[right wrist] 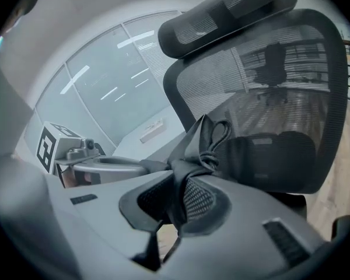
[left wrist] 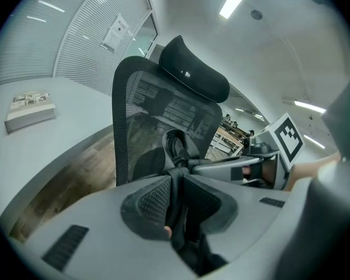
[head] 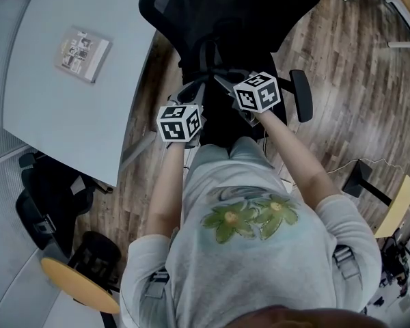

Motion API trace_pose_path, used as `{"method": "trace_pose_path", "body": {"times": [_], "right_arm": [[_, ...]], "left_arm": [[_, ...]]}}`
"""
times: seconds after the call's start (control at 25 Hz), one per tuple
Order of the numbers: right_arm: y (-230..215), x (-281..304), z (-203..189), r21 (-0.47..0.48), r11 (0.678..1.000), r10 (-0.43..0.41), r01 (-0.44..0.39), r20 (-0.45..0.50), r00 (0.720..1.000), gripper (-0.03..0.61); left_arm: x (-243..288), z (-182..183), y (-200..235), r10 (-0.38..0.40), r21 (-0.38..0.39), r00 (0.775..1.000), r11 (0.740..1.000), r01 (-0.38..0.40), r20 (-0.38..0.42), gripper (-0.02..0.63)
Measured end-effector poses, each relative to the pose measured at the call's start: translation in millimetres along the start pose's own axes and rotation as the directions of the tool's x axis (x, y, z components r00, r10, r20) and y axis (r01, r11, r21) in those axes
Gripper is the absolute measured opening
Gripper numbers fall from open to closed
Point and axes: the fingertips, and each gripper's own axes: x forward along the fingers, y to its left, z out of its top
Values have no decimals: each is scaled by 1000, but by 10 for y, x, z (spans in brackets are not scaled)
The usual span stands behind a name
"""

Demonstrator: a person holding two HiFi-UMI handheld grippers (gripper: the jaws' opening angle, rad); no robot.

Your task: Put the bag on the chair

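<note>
A black bag (head: 223,120) hangs by its straps between my two grippers, over the seat of the black mesh office chair (head: 225,19); black on black, its outline is hard to make out. My left gripper (head: 193,91) is shut on a strap (left wrist: 176,156), pinched between its pads (left wrist: 176,202). My right gripper (head: 227,84) is shut on a knotted strap loop (right wrist: 207,140) at its pads (right wrist: 178,202). Both point at the chair's backrest (left wrist: 154,115) (right wrist: 280,92), with the headrest (left wrist: 193,72) (right wrist: 227,10) above. Each gripper view shows the other gripper (left wrist: 245,168) (right wrist: 102,165) close beside it.
A grey table (head: 48,108) with a small box (head: 83,53) (left wrist: 29,109) stands to the left of the chair. A second black chair (head: 51,190) and a yellow-seated stool (head: 78,284) stand at lower left. Another yellow seat (head: 400,203) is at the right on the wooden floor (head: 348,74).
</note>
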Motion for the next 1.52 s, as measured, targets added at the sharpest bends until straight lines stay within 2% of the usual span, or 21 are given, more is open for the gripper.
{"method": "trace_pose_path", "body": {"times": [0.56,1.16,1.32,1.52], "right_arm": [[-260,232,-385,39,999,-33,37,-102,994,44],[-445,473,-706,2,997,-71,74,-244,967,80],[-460,521,-777,-10,998,-69,69,-267,961,98],[-436,510,-771,-38,996,-82,75,-248,965,190]], "left_arm": [[323,-396,258,29,-29,996,999,-31,-88,75],[505,-684,497,68,-36,982,997,-75,-174,75],[533,-725,524,55,-52,983,997,-65,-177,75],[529,-698,530,51,-40,988,998,-58,-147,100]]}}
